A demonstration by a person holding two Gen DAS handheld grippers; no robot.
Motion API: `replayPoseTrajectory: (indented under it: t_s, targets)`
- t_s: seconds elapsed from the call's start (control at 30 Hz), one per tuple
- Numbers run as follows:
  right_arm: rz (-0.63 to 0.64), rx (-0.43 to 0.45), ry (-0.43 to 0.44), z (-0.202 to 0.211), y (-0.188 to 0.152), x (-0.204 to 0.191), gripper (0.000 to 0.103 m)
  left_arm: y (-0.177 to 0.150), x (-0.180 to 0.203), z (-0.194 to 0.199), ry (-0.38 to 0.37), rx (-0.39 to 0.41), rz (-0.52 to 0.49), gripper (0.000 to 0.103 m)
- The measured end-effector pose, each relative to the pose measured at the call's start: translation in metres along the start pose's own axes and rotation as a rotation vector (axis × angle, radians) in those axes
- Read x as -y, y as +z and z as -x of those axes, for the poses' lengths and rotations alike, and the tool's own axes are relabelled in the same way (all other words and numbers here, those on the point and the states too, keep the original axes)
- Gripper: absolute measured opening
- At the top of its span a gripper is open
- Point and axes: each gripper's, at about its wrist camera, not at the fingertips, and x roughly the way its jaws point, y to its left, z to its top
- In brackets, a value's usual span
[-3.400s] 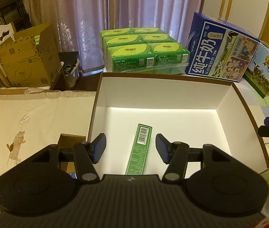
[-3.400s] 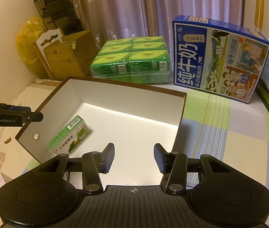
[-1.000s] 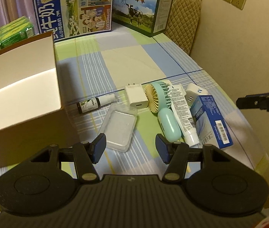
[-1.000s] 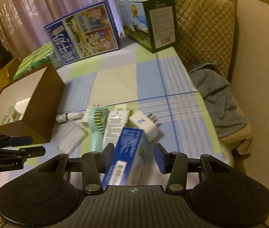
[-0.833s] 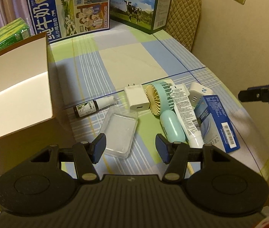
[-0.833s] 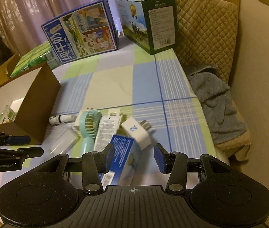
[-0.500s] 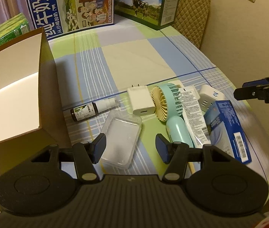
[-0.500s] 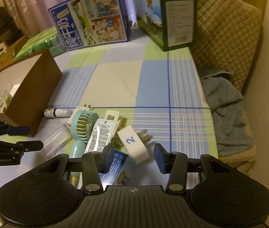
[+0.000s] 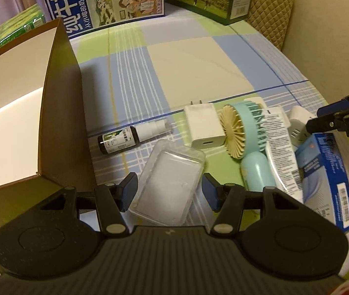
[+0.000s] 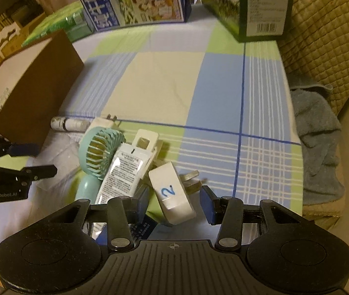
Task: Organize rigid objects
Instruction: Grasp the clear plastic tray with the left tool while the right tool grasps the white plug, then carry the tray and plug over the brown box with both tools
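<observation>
My left gripper [image 9: 169, 195] is open, its fingers on either side of a clear plastic case [image 9: 168, 182] on the checked cloth. Beyond lie a dark spray bottle [image 9: 127, 137], a white charger [image 9: 204, 130], a teal hand fan [image 9: 248, 145], a white tube [image 9: 279, 145] and a blue box [image 9: 327, 169]. My right gripper [image 10: 174, 205] is open, its fingers around a white plug marked 2 [image 10: 172, 194]. The tube [image 10: 122, 172] and fan [image 10: 100, 150] lie to its left. The brown box with white inside [image 9: 14, 113] stands at the left.
Milk cartons [image 9: 105, 0] and a green carton [image 10: 260, 5] stand at the table's far edge. Green packs [image 9: 7, 32] lie behind the brown box. A quilted chair with a grey towel [image 10: 317, 127] is beside the table's right edge.
Both grippers swung from the brown box to the pile of objects and came lower. The left now straddles the clear case, the right straddles the plug marked 2. Both stayed open.
</observation>
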Motion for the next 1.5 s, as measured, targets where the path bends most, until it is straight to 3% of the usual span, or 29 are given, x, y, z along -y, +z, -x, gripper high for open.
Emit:
replayPoseTrajectory:
  t_s: [0.2,0.3,0.5,0.77,1.5]
  targets:
    - [0.013,-0.036,-0.022,-0.011,0.001,-0.001,0.042,0.003,0.000,-0.008,0.008,-0.019,-0.005,0.054]
    - [0.016,-0.037,-0.012,-0.012,-0.001,0.000,0.030,0.004,0.000,-0.013,0.001,-0.032,-0.005,0.054]
    - [0.015,-0.021,-0.020,-0.009,-0.004,0.001,0.029,0.007,0.000,-0.021,0.007,-0.062,0.054,0.051]
    - [0.008,-0.021,-0.028,-0.013,-0.003,-0.001,0.029,0.010,0.003,-0.031,0.024,-0.082,0.053,0.051]
    - [0.006,0.084,-0.054,0.009,-0.001,-0.011,0.026,0.014,0.002,-0.002,-0.019,0.008,0.072,0.050]
